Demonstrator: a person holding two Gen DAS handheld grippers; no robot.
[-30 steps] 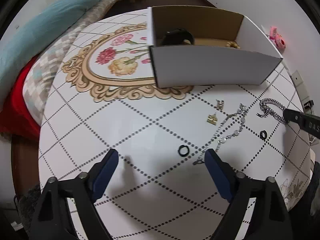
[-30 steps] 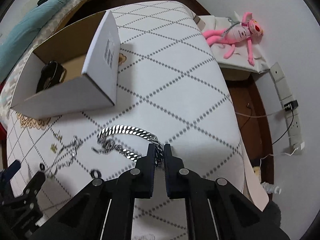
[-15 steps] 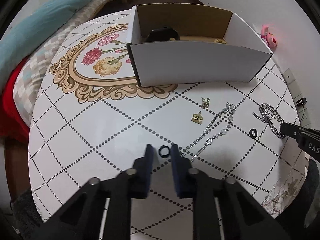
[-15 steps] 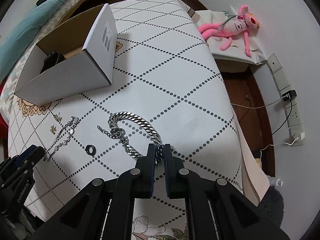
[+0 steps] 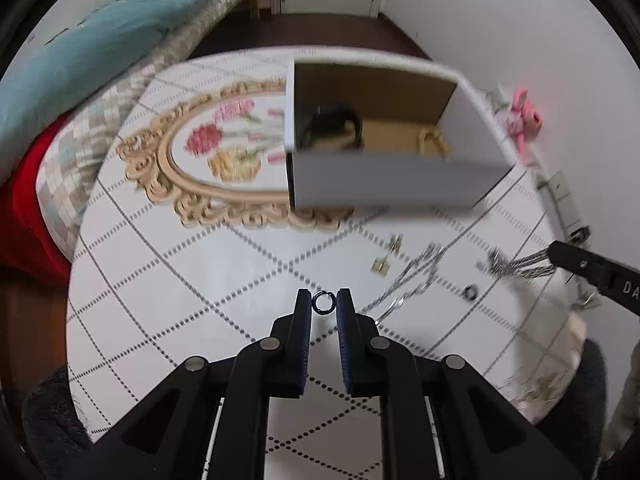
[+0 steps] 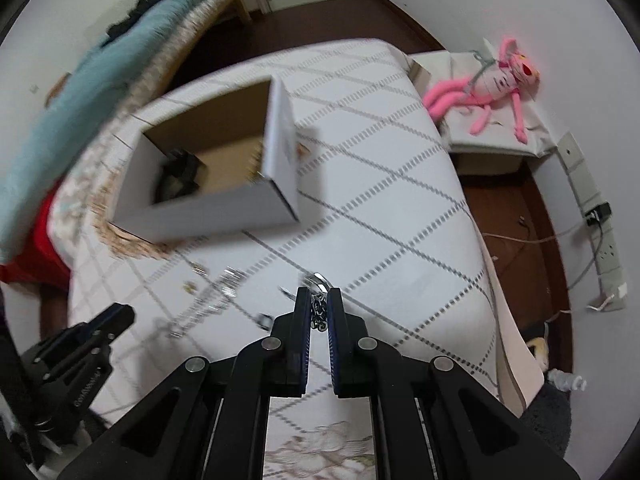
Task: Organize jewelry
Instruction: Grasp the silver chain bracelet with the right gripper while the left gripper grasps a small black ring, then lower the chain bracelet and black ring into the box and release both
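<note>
Left gripper [image 5: 323, 303] pinches a small black ring [image 5: 323, 303] above the table [image 5: 192, 280]. Right gripper [image 6: 319, 308] clamps the silver chain bracelet [image 6: 319, 312], mostly hidden between its jaws. Motion blur smears the box [image 5: 384, 184] contents.

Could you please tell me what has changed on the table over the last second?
The left gripper closed from wide open onto the small black ring. The right gripper, clamped on the silver chain bracelet, has raised it off the table. The box, thin necklace, gold charms and second black ring stayed put.
</note>
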